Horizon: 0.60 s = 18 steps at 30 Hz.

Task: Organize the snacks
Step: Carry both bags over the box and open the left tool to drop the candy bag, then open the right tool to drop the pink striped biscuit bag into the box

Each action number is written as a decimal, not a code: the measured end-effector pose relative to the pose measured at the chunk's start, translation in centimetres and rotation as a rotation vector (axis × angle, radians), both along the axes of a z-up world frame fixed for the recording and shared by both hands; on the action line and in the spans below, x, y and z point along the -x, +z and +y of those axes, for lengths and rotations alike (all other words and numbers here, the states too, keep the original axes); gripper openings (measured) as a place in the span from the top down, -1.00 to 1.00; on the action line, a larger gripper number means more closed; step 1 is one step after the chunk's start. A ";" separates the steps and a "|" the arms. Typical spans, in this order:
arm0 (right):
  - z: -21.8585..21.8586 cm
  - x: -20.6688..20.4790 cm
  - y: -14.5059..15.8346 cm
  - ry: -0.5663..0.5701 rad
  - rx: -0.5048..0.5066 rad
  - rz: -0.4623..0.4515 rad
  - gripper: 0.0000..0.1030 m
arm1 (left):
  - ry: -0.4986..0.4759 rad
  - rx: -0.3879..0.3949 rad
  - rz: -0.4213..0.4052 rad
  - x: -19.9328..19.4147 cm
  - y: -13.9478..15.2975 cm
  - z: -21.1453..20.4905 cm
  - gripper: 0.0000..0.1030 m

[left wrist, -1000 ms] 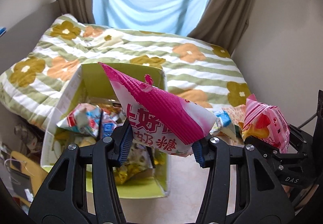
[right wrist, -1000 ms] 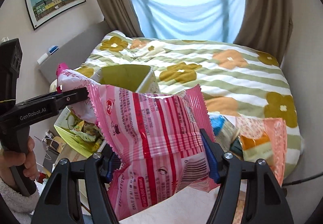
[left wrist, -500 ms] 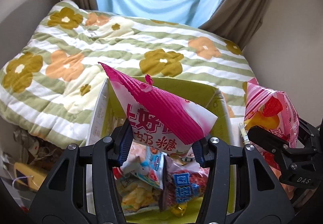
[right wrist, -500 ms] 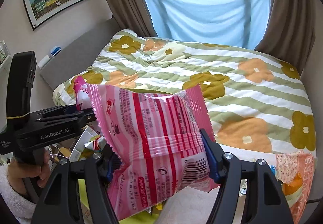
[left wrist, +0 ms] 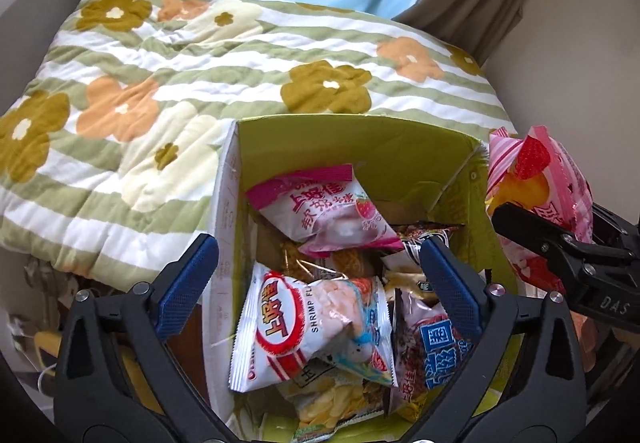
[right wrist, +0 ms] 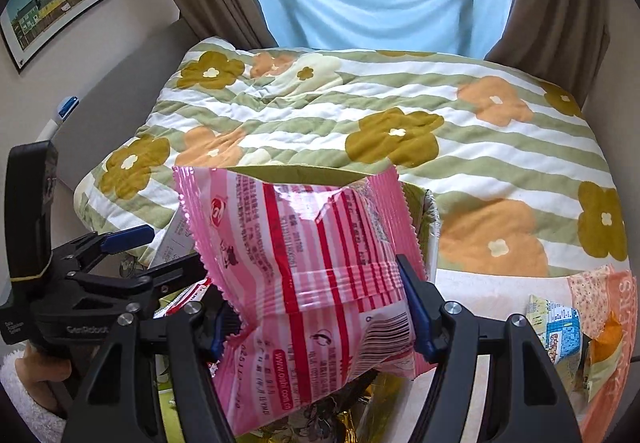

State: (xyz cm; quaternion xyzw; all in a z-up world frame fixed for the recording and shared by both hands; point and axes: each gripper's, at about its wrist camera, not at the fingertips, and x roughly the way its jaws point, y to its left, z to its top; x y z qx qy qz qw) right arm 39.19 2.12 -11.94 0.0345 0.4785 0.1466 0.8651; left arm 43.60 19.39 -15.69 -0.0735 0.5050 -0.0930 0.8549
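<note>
My left gripper (left wrist: 318,275) hangs over an open box (left wrist: 360,147) with a green inside; its jaws are opening and stand wide with nothing between them. A pink candy bag (left wrist: 328,211) lies loose in the box on top of several other snack packs, such as a shrimp-chip pack (left wrist: 304,327). My right gripper (right wrist: 320,319) is shut on a pink striped snack bag (right wrist: 308,267), held just above the box's right side. In the left wrist view that striped bag (left wrist: 536,179) shows at the right edge. The left gripper (right wrist: 156,255) is seen from the right wrist view.
A bed with a green striped, flowered quilt (left wrist: 200,83) lies behind the box. To the right, a blue-green pack (right wrist: 556,335) and an orange pack (right wrist: 608,323) rest on a pale surface. A person's hand (right wrist: 44,367) in a fluffy white sleeve holds the left gripper.
The left gripper has let go of the pink candy bag, which dropped into the box. Both grippers moved closer over the box; the right keeps its striped bag.
</note>
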 end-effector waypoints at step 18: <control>2.5 -0.2 -0.1 0.081 0.072 -0.066 -0.96 | 0.100 -0.009 -0.007 5.3 0.7 2.4 -0.95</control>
